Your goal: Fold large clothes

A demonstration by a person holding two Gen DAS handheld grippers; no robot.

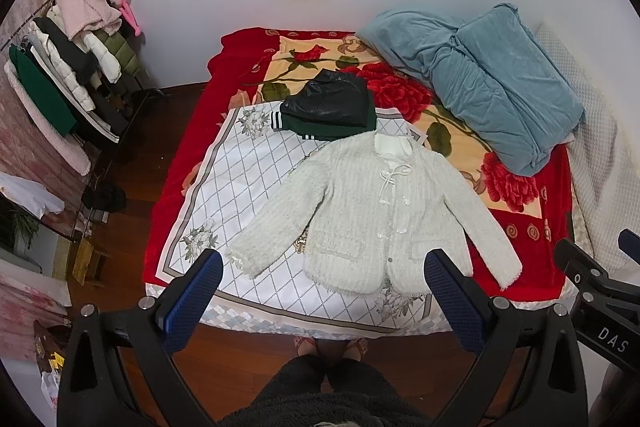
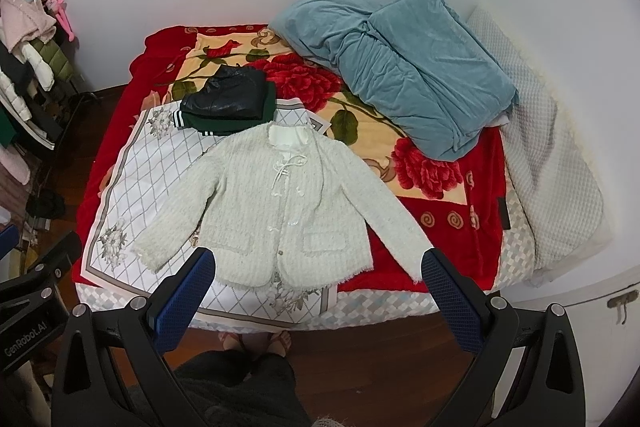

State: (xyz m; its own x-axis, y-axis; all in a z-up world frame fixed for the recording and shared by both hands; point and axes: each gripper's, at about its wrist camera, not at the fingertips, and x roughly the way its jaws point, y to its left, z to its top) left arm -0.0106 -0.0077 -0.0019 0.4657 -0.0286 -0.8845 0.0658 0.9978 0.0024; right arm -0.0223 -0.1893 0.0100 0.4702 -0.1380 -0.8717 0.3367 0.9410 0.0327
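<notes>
A white knit jacket lies flat and face up on the bed, both sleeves spread out; it also shows in the right wrist view. It rests on a white diamond-patterned cloth over a red floral blanket. My left gripper is open and empty, held above the bed's near edge in front of the jacket's hem. My right gripper is open and empty, at the same height to the right.
A folded pile of black and green clothes sits beyond the jacket's collar. A bunched blue quilt lies at the back right. A clothes rack stands left on the wooden floor. The person's feet stand at the bed's edge.
</notes>
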